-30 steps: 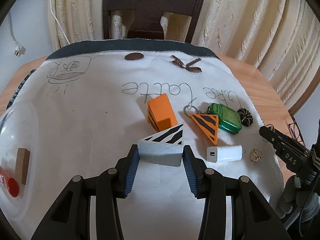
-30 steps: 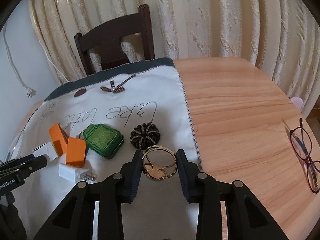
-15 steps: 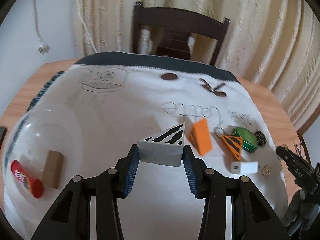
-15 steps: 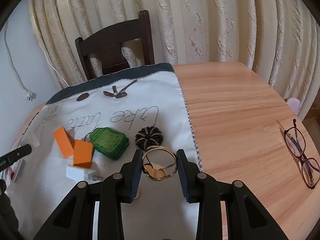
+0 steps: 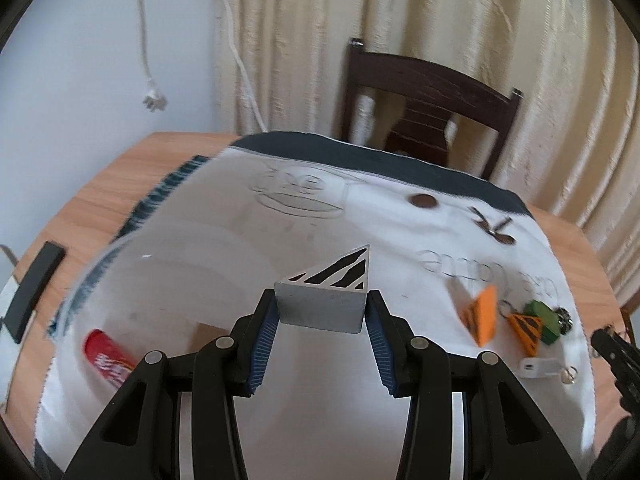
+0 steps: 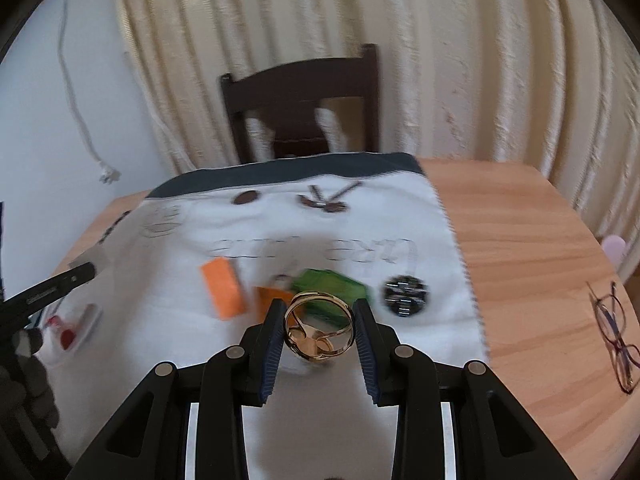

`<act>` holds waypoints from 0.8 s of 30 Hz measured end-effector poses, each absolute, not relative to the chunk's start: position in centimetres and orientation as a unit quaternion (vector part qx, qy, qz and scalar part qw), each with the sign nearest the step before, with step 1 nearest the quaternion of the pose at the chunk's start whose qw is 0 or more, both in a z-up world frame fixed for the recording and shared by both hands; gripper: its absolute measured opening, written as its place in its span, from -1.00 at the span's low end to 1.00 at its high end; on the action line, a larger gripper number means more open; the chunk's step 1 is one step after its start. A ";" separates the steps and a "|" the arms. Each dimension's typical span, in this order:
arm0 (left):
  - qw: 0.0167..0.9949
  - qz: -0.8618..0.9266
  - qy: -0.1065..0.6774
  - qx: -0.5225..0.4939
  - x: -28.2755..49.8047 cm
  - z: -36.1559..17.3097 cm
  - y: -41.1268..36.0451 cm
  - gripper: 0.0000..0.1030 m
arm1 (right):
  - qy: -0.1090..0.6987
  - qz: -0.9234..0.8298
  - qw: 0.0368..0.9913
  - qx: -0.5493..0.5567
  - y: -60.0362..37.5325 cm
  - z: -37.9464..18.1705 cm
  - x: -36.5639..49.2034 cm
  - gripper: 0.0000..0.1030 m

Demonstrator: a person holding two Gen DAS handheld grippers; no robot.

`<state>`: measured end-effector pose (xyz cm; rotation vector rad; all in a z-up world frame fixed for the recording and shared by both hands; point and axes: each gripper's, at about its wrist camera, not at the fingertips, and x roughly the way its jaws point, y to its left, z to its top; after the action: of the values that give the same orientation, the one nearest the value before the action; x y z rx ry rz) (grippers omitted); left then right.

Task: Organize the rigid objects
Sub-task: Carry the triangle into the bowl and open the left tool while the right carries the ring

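While both tools are loaded, neither item rests on the worktop [image 6: 520, 240]. The left tool [image 5: 322, 312] is clamped on a grey wedge block [image 5: 322, 308] with a black-striped top face, held aloft above the clear plastic container [image 5: 120, 280] at the left of the white cloth [image 5: 400, 240]. The pads bear on the wedge's two opposite flat side faces, low and near its thick end. The block appears rigid and light, its faces smooth; judged slippery if gripped toward the tapering point, so the present hold on the parallel faces is the sound one.

The right tool [image 6: 318, 326] is closed across a gold ring-shaped trinket [image 6: 318, 326], lifted clear of the cloth. It looks like thin, stiff metal, very light, with curved outer edges giving only narrow contact. Risk: it could pivot or pop out under a careless squeeze; a grip across the full diameter, as now, is judged best.

Remaining on the cloth: an orange block [image 6: 222, 292], a green case [image 6: 328, 294], and a dark knitted disc [image 6: 405, 294]. Spectacles [image 6: 614, 340] lie apart on bare wood.
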<state>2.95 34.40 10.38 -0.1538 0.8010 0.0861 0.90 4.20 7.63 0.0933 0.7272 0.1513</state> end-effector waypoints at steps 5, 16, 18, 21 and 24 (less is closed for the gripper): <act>0.917 0.070 0.383 -0.083 2.6 10.3 37.1 -0.12 | 0.354 0.118 0.927 0.030 8.5 8.4 0.8 -0.30; 0.919 0.102 0.368 -0.098 1.7 10.4 41.4 -0.12 | 0.348 0.201 0.916 0.004 16.7 9.2 0.7 -0.30; 0.918 0.107 0.367 -0.105 1.5 10.2 42.2 -0.12 | 0.348 0.211 0.913 0.001 17.6 9.3 0.6 -0.30; 0.916 0.112 0.368 -0.116 1.5 10.0 43.1 -0.11 | 0.350 0.225 0.909 -0.004 19.1 9.3 0.5 -0.30; 0.912 0.118 0.371 -0.129 1.6 9.7 44.0 -0.10 | 0.352 0.237 0.906 -0.010 20.4 9.3 0.5 -0.30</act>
<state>1.56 43.98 9.70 -0.2665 0.7650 0.2432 0.49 20.41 9.29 -0.0208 0.7264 0.4886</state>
